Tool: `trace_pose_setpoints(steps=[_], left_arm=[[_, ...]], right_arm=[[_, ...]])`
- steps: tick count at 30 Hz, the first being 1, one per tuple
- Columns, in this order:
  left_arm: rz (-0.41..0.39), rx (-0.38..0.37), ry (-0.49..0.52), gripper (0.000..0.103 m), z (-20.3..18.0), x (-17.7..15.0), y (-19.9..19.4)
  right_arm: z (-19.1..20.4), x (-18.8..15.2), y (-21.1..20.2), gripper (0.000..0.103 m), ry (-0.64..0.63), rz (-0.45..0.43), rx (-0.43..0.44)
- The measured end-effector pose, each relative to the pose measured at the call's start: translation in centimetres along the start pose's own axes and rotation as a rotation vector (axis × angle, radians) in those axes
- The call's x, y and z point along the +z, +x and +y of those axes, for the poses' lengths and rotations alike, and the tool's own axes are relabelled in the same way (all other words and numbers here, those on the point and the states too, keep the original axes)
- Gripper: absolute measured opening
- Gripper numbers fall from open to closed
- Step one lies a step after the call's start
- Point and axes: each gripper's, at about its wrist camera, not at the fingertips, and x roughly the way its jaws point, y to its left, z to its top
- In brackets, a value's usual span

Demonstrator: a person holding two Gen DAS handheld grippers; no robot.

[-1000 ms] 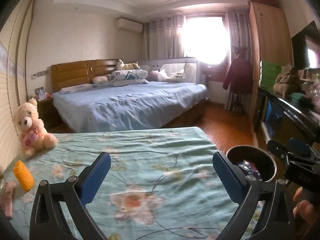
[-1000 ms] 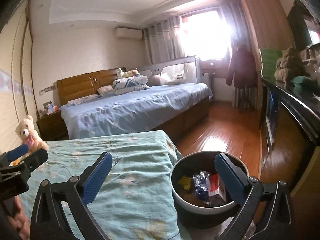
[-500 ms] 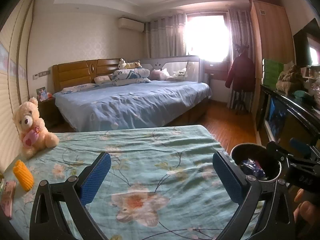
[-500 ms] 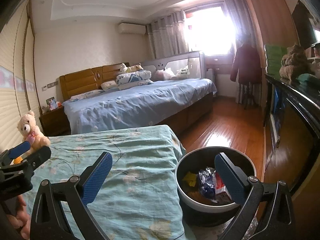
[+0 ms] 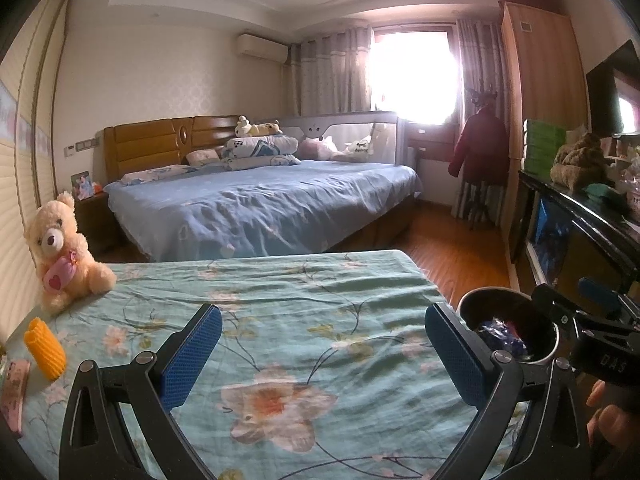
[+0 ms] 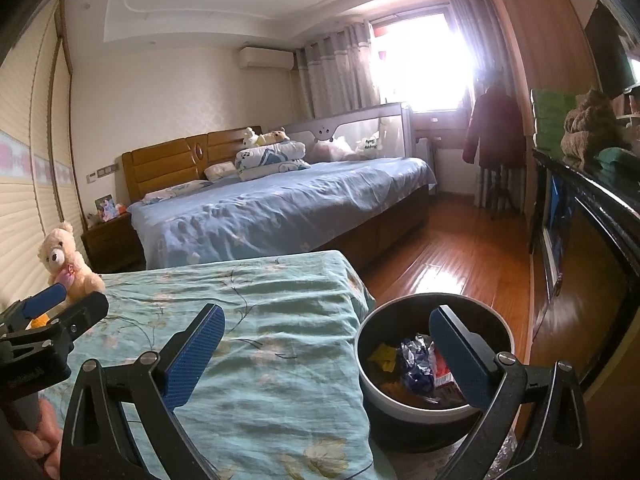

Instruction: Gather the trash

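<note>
Two grippers were held level above the floral bedspread (image 5: 280,320), jaws spread wide and grasping nothing: the left gripper (image 5: 322,354) faced the bed surface, while the right gripper (image 6: 326,354) sat over the round trash bin (image 6: 434,408) standing on the floor just beside the bed's right edge, apparently so dropped items would fall straight in. Crumpled wrappers (image 6: 416,364) already lay in the bin (their orientation unclear); remaining candidates were an orange ribbed piece (image 5: 45,348), long axis tilted up-left, and a flat pink packet (image 5: 14,392) at the bedspread's left edge.
</note>
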Motion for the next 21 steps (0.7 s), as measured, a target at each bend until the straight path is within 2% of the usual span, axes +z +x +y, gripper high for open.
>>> trace_pose_setpoints(steps=[21], left_arm=[[-0.027,0.007,0.022,0.102,-0.18,-0.32,-0.73]], right_arm=[[0.52,0.15,-0.37,0.103,-0.005,0.01,0.017]])
